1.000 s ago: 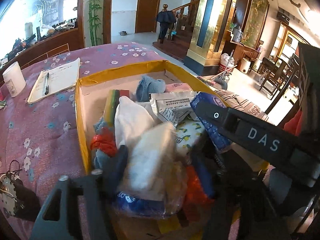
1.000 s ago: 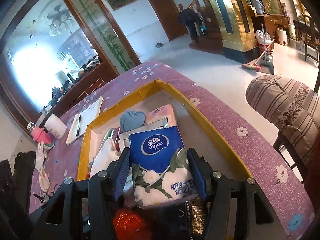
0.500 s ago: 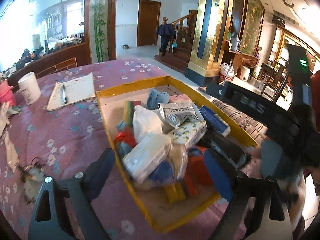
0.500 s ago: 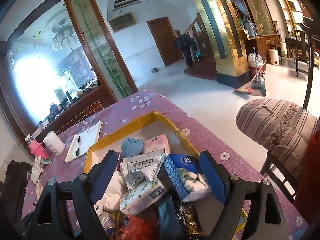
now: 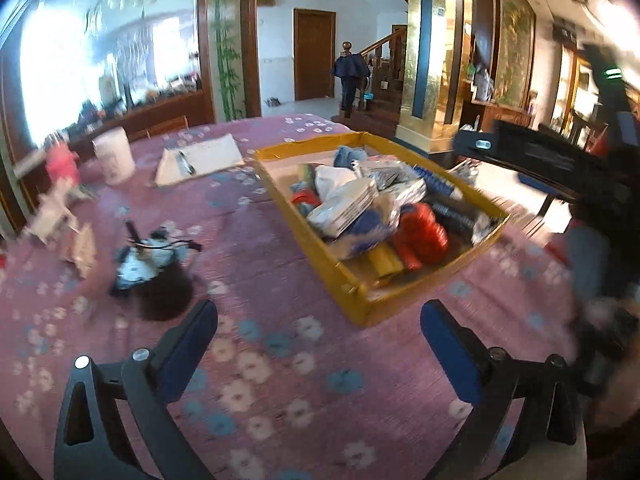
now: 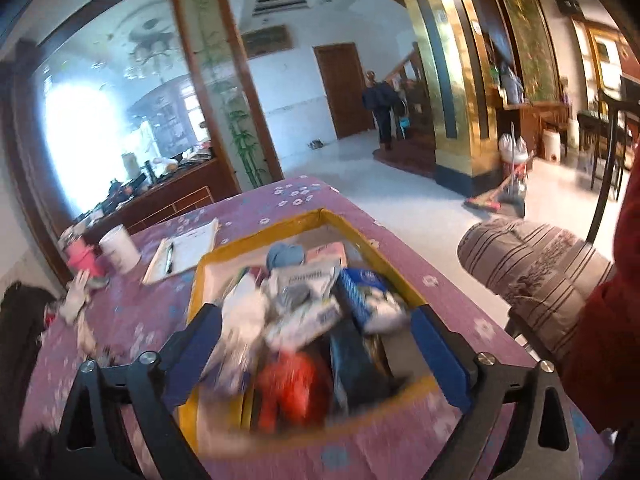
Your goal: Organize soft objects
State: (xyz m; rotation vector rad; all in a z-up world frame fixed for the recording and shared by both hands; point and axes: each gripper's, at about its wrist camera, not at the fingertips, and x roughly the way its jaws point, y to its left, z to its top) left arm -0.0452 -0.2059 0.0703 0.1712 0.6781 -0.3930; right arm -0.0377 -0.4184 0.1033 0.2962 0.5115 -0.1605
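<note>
The left claw [image 5: 318,330] is seen over the purple flowered desk [image 5: 280,360], its jaws opening with nothing between them. The right claw [image 6: 316,334] is also opening and empty, above the yellow box [image 6: 194,292]. The soft packets [image 5: 348,204] are piled inside the box, which rests on the desk.

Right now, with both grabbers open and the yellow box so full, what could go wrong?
1. The yellow box is heaped; the white packet lies on top and might slide out if bumped.
2. The tangled cord bundle lies beside the opening, empty left gripper and could snag.
3. The right gripper, also opening and empty, hangs over the pile and may knock the red bag.
</note>
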